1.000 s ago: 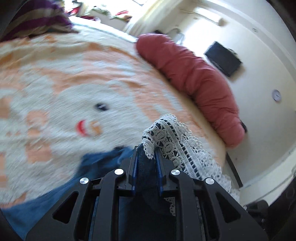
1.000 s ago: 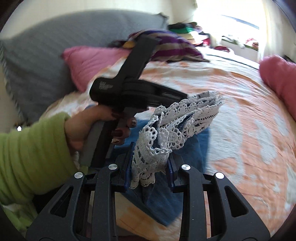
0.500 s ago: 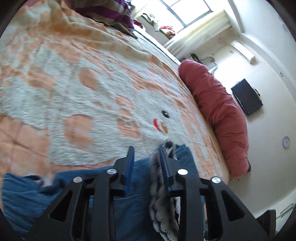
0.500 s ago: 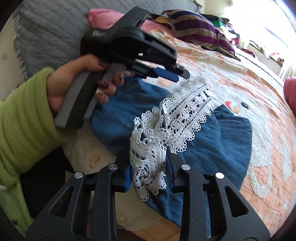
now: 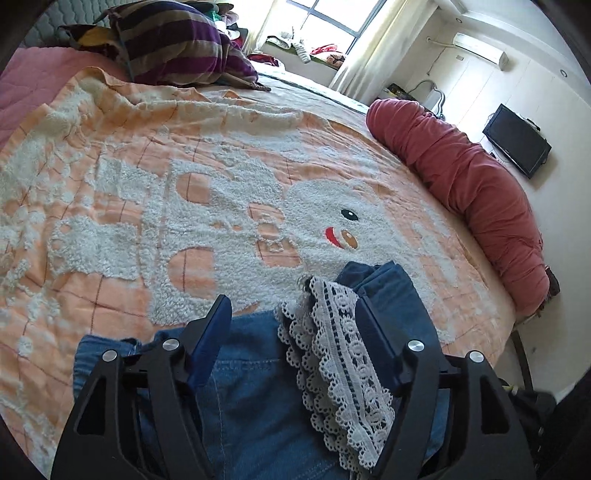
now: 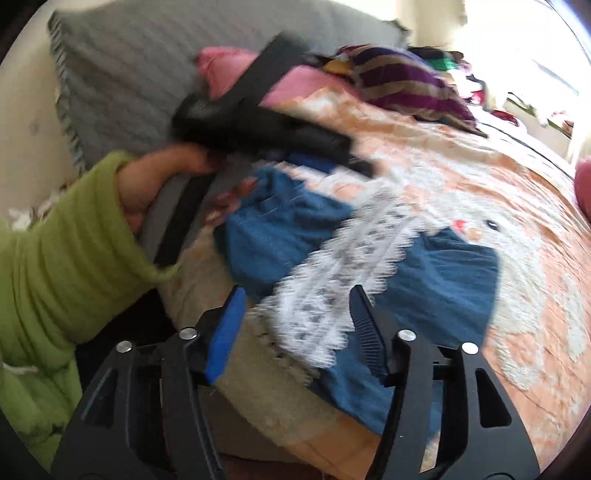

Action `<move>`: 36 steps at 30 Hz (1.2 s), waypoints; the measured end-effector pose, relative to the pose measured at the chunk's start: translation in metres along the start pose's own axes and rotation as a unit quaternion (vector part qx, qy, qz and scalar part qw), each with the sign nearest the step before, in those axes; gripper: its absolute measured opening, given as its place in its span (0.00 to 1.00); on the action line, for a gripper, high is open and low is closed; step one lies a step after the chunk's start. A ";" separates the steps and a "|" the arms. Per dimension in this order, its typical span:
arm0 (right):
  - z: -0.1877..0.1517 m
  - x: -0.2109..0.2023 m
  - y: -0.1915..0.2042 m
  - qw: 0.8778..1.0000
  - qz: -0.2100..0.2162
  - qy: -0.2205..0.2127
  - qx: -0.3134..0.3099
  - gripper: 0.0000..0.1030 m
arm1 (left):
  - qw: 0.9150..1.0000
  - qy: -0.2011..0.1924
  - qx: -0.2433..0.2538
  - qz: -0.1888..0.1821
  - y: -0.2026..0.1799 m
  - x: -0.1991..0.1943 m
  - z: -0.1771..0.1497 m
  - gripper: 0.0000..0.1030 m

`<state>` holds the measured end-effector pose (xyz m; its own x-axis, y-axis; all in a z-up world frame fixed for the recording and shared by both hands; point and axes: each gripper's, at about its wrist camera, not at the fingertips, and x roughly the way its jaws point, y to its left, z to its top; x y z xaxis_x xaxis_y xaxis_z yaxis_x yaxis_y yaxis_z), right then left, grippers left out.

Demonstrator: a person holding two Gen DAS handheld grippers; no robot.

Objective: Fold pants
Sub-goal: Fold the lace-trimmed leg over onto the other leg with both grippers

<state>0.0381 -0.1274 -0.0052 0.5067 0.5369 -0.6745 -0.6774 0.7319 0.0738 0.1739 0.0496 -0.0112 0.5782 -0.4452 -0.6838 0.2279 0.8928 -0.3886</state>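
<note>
Both jaws spread, gripping nothing: left gripper (image 5: 291,328) and right gripper (image 6: 295,314) each straddle lace hem (image 5: 332,354) without pinching. Pants (image 5: 251,406) lie folded on blanket (image 5: 147,206) near bed edge. Denim soft, limp, moderately heavy; lace snags easily, so you grip denim beside hem, not trim

Light: bright daylight from the window (image 5: 325,22), blown out there.
Left view: sharp, fisheye-bent edges.
Right view: motion-blurred, glare top right.
</note>
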 end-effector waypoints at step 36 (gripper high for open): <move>0.026 0.084 -0.231 0.995 0.002 0.086 0.049 0.04 | 0.996 0.088 -0.021 0.015 -0.037 0.084 -0.005 0.21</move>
<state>0.2513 -0.2406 -0.0602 0.4004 0.4661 -0.7890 -0.6193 0.7722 0.1420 0.2100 -0.0210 -0.0570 0.4375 -0.4276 -0.7910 0.1776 0.9035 -0.3902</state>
